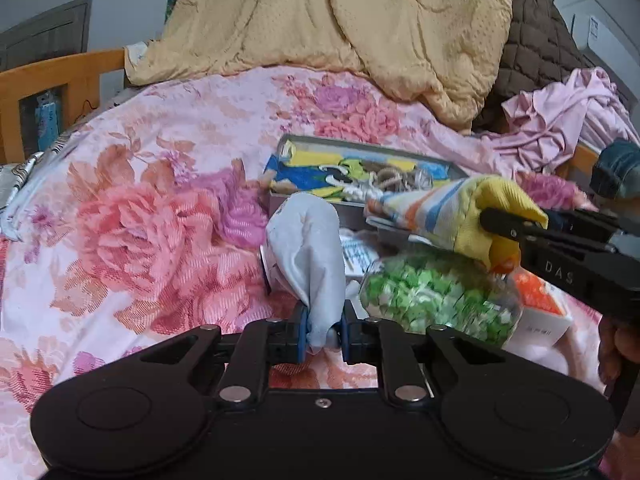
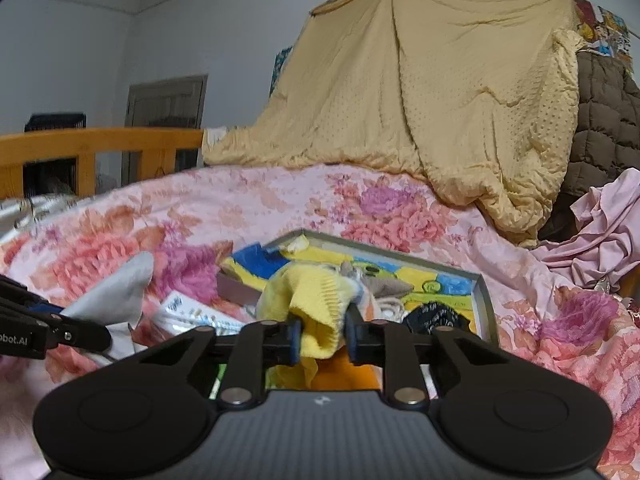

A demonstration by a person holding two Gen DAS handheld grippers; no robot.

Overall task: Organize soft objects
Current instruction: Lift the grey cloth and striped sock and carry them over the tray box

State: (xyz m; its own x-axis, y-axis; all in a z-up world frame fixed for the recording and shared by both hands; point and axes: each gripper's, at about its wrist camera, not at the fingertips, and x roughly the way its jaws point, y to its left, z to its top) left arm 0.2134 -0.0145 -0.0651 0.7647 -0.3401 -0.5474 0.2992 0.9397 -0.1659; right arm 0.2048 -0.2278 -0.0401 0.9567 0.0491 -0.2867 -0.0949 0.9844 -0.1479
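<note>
A pale grey-blue cloth (image 1: 308, 256) pinched in the left gripper (image 1: 324, 334) and a yellow-cuffed striped sock (image 1: 452, 216) clamped by the right gripper (image 2: 322, 336) hang above the floral bedspread (image 1: 140, 208), neither yet inside the shallow grey box (image 1: 360, 146).

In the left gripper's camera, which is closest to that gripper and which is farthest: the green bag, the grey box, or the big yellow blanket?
From the left gripper:
1. Green bag, just right of its fingers.
2. Grey box, farther back, mid-bed.
3. Yellow blanket, hanging at the back.
</note>
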